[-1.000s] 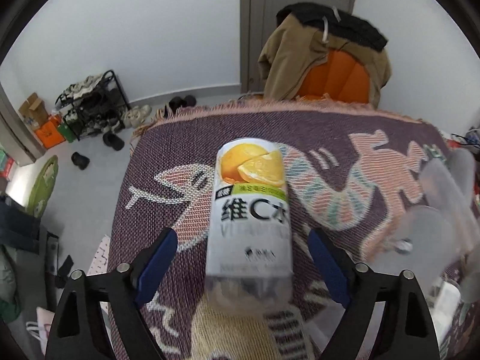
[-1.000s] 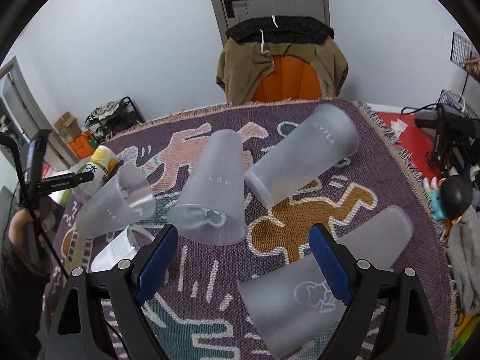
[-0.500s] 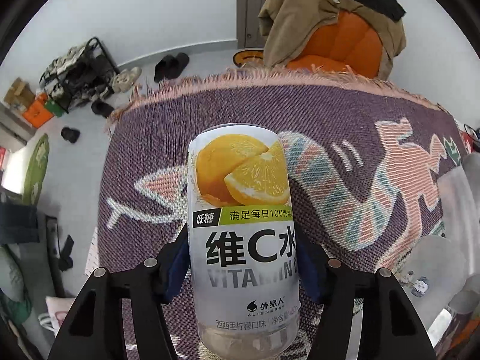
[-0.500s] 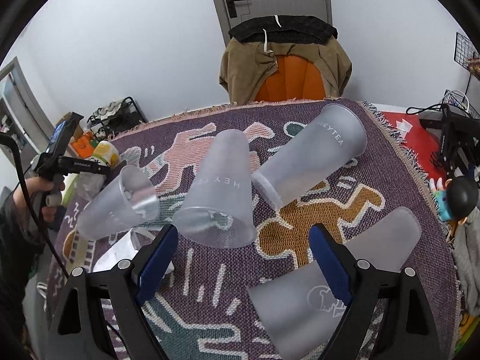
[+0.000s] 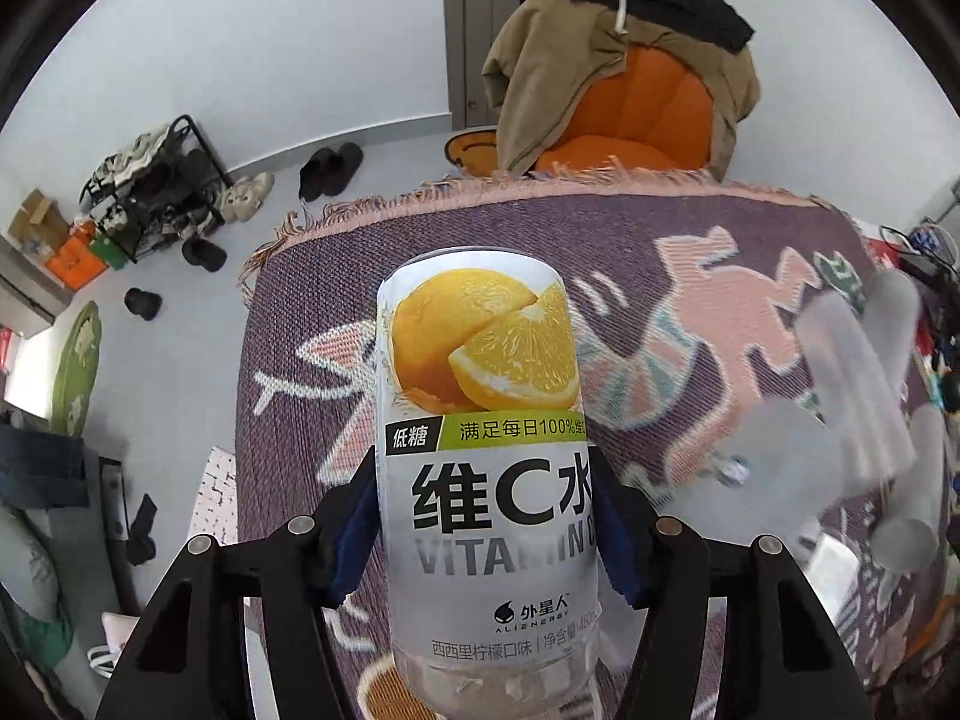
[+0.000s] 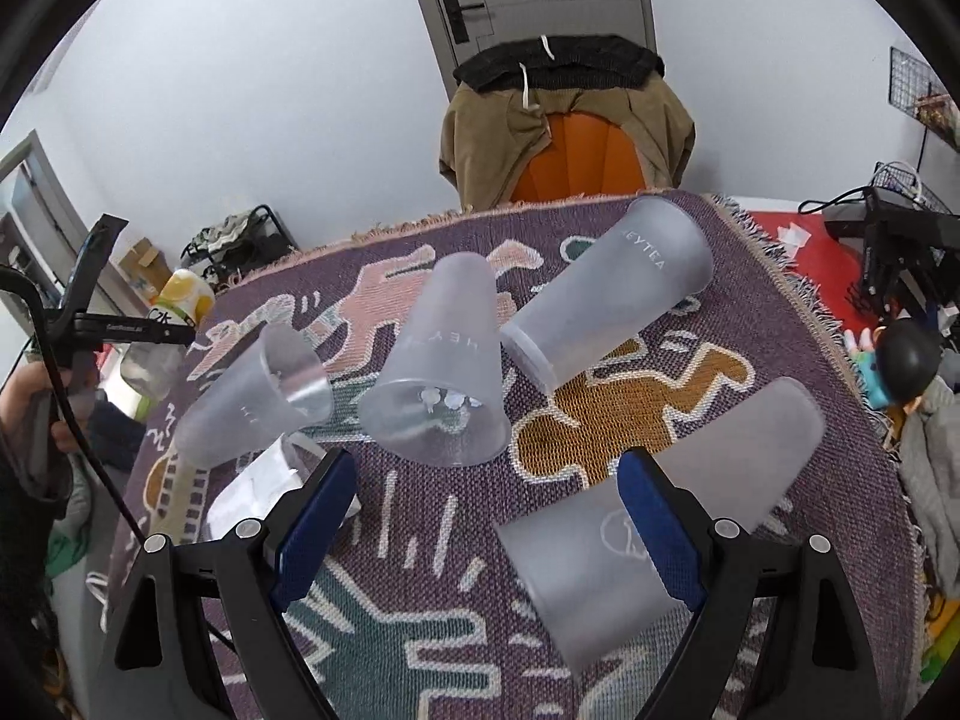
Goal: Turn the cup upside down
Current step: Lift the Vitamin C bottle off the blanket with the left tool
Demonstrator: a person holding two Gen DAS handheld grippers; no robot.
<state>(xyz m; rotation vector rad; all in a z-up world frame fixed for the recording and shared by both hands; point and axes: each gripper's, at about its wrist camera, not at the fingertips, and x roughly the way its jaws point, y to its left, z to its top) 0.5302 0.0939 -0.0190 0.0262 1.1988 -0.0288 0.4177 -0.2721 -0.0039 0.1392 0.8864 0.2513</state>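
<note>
A white drink bottle point(image 5: 486, 450) with a lemon picture on its label sits between the blue pads of my left gripper point(image 5: 486, 534), which is shut on it. In the right wrist view the same bottle point(image 6: 183, 297) is held above the table's left edge, lemon end up. Several frosted plastic cups lie on their sides on the patterned purple rug point(image 6: 432, 546): a small one point(image 6: 258, 396), a middle one point(image 6: 444, 372), a tall one point(image 6: 612, 300) and a near one point(image 6: 654, 516). My right gripper point(image 6: 486, 534) hangs open above the rug, just in front of the middle cup.
An orange chair point(image 6: 576, 150) draped with a brown jacket stands behind the table. A white packet point(image 6: 264, 480) lies by the small cup. A person's hand point(image 6: 36, 390) holds the left gripper's handle. A shoe rack point(image 5: 156, 180) and loose shoes sit on the floor to the left.
My left gripper went from open around the bottle to shut on it, and the bottle has risen off the rug. The right gripper has hardly moved.
</note>
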